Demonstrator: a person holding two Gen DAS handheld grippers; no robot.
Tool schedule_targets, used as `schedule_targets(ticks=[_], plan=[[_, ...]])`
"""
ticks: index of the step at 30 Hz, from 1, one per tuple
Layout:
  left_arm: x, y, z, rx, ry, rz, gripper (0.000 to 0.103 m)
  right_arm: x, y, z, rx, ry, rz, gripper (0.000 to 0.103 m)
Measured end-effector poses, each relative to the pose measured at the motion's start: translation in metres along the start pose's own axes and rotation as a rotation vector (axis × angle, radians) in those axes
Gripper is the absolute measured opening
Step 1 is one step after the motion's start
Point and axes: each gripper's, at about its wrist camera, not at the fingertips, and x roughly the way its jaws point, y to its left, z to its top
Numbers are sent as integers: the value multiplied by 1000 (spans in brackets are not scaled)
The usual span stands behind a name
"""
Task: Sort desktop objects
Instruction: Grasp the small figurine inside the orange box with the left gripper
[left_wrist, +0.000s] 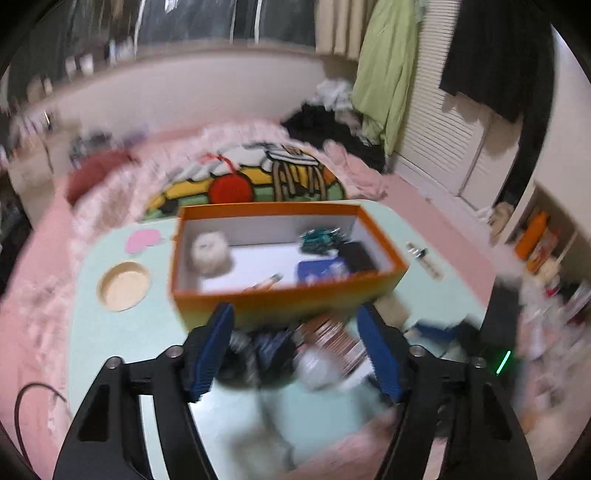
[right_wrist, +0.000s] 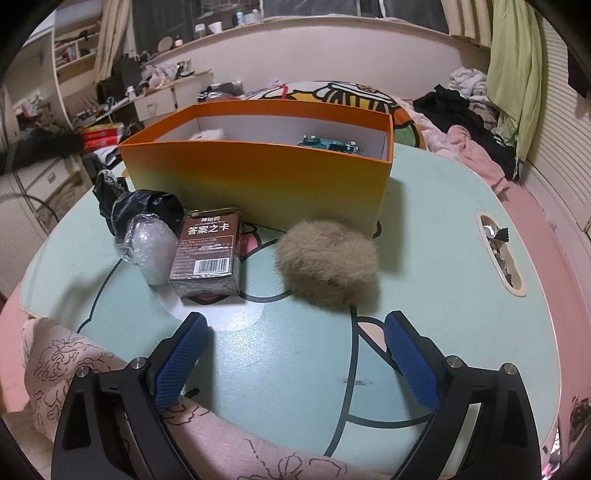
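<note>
Orange box (right_wrist: 258, 173) stands open-topped at the far side of the pale green counter (right_wrist: 443, 258); it serves as the collecting bin. Inside, per left wrist view: a white fluffy ball (left_wrist: 210, 253) at one end; a teal toy car (left_wrist: 319, 240), a dark flat item (left_wrist: 356, 254) and a blue card or packet (left_wrist: 321, 269) at the other; a pencil-like stick (left_wrist: 264, 284) leans at the near wall.

Unsorted items lie just in front of the box's near wall, probably left there for easy reach: brown card box (right_wrist: 208, 254) with barcode facing up, bubble-wrapped lump (right_wrist: 153, 251) touching its side, crumpled black plastic (right_wrist: 147, 210) behind that, tan fur pompom (right_wrist: 328, 264) apart to the other side.

Right gripper (right_wrist: 295, 350): jaws spread wide, nothing between the pads, hanging over bare counter short of the pompom and card box. Judged positioned to choose the next pick.

Left gripper (left_wrist: 295, 347): picture heavily smeared. Jaws stand partly apart above the same cluster; cannot tell whether the pads press on anything.

Obstructions: the box's tall near wall must be cleared on any drop. Card box and wrapped lump touch, so one may shift when the other is taken. A patterned pink sleeve (right_wrist: 74, 365) sits under the right gripper. A round recess (left_wrist: 123, 286) and an oblong slot (right_wrist: 498, 254) with wrappers are set into the counter.
</note>
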Motion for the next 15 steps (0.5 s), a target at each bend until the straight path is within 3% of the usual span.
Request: schedule_targets(ticks=[2,5,8,13,15], plan=[[26,5,30,-60,133,-51,68,0,0,0,0,0,0,96],[75,11,58,-107,291,33,68,-1,0,0,0,-1,-1,97],[104,14,62,-116,375,93,68,-1,0,0,0,-1,0,97],[145,23,51,-122,585,100,68,0,1,1,0,0,-1,97],[160,24,47,-108,637,75,80,-1,0,1,1,0,0,97]])
